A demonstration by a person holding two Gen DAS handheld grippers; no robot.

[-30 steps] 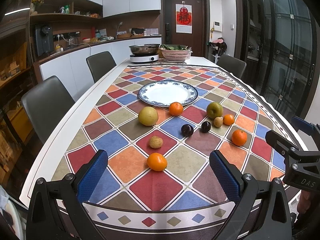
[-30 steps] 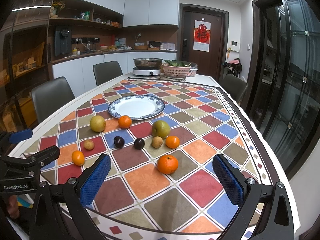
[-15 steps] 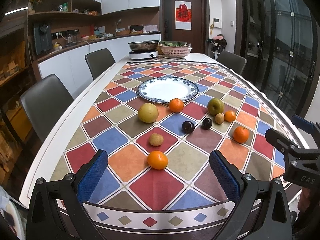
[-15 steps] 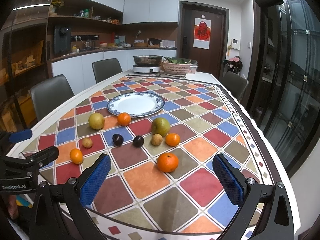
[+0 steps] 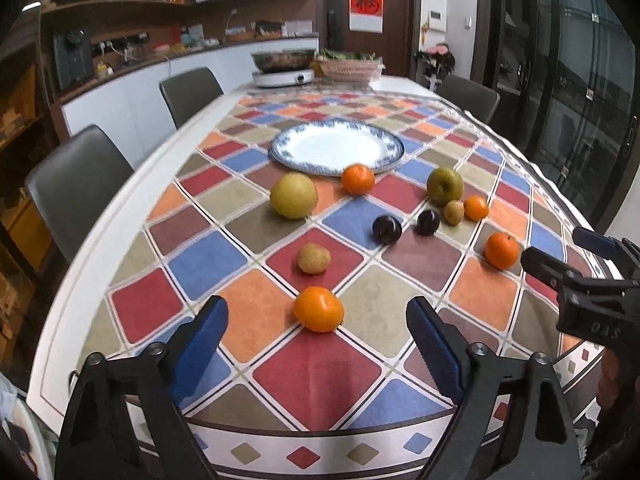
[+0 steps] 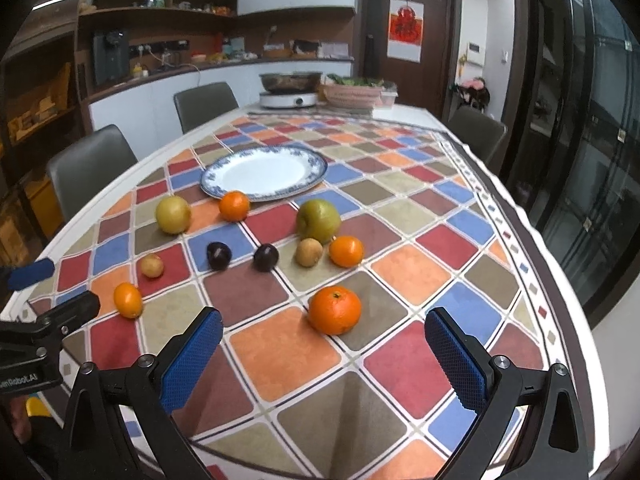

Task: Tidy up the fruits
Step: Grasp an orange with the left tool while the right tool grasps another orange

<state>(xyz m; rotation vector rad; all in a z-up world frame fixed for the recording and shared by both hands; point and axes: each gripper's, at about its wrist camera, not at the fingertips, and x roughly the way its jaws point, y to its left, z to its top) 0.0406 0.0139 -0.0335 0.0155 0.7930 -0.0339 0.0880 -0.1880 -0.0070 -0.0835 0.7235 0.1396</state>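
A long table (image 5: 120,216) under a checked cloth (image 6: 400,264) fills both views, with grey chairs (image 5: 76,184) along its far side. A blue-rimmed plate (image 5: 336,148) sits bare mid-table. The left gripper (image 5: 316,340) hangs over the near edge, jaws spread wide and holding nothing; the right gripper (image 6: 324,344) does the same beside it, blue pads parted and bare.

The fruit lies loose on the cloth between the grippers and the plate. A yellow pear (image 5: 294,195) rests near the plate's rim, a green apple (image 6: 318,220) well to its right. An orange (image 6: 335,310) sits just ahead of the right gripper; a persimmon (image 5: 319,309) just ahead of the left one. One tangerine (image 5: 358,179) touches the plate's edge, another (image 6: 346,251) lies just beside a kiwi (image 6: 308,252) below the apple. Two dark plums (image 6: 219,255) sit side by side, apart, at centre. A second kiwi (image 5: 314,258) rests between pear and persimmon.
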